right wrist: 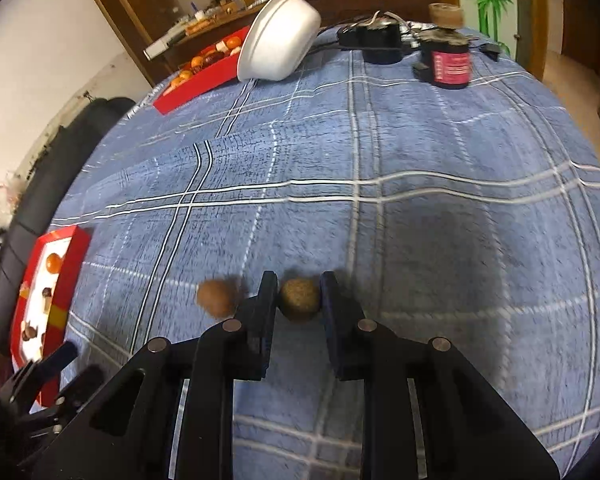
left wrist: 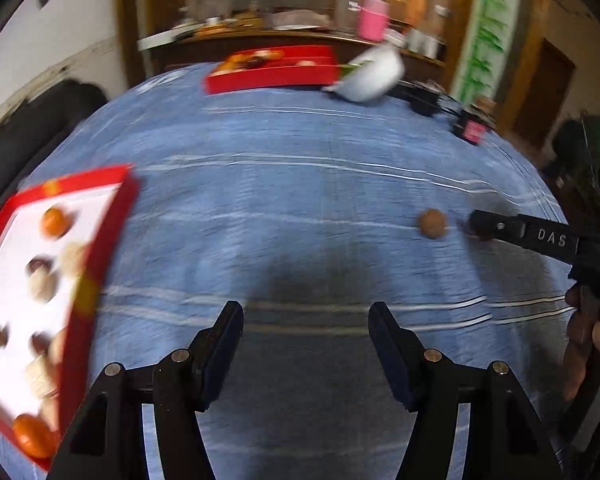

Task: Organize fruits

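- Your right gripper tilts down over the cloth, clamping a greenish ball; a brown ball lies just left.
- Your left gripper tilts down, jaws apart, empty.

Black gripper, silver rivets, "DAS" lettering.
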